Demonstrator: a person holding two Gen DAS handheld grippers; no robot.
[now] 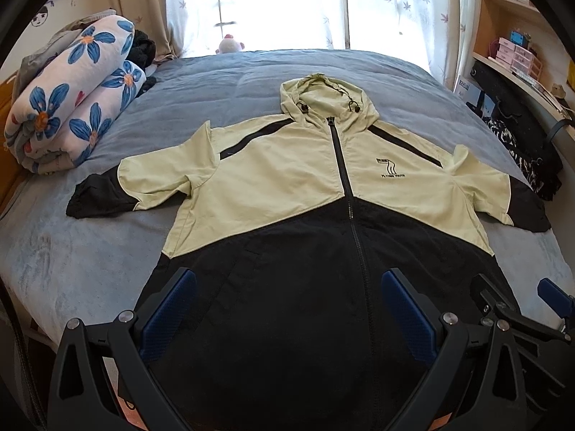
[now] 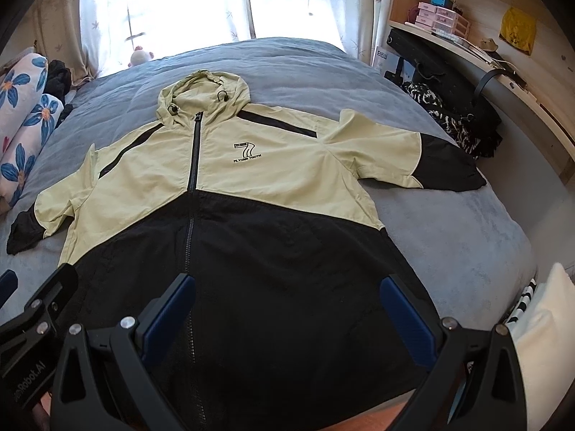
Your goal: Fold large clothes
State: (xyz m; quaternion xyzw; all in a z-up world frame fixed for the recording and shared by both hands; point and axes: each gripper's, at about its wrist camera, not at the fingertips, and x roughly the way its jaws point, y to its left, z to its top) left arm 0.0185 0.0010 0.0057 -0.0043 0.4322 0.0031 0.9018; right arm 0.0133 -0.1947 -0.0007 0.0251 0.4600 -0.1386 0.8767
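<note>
Jacket (image 1: 287,186) lies flat (zipped) on the bed (image 1: 90,258); both grippers' jaws gape wide above its hem, holding nothing.

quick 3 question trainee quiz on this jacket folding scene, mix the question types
1. True or false: the jacket lies front up on the bed with its zipper closed.
2. Multiple choice: the left tongs are A) shut on a sleeve B) open above the black hem C) out of view.
3. Fill in: the rolled quilt at the bed's left edge has blue ____ printed on it.

Key: 1 true; 2 B; 3 flowers.
</note>
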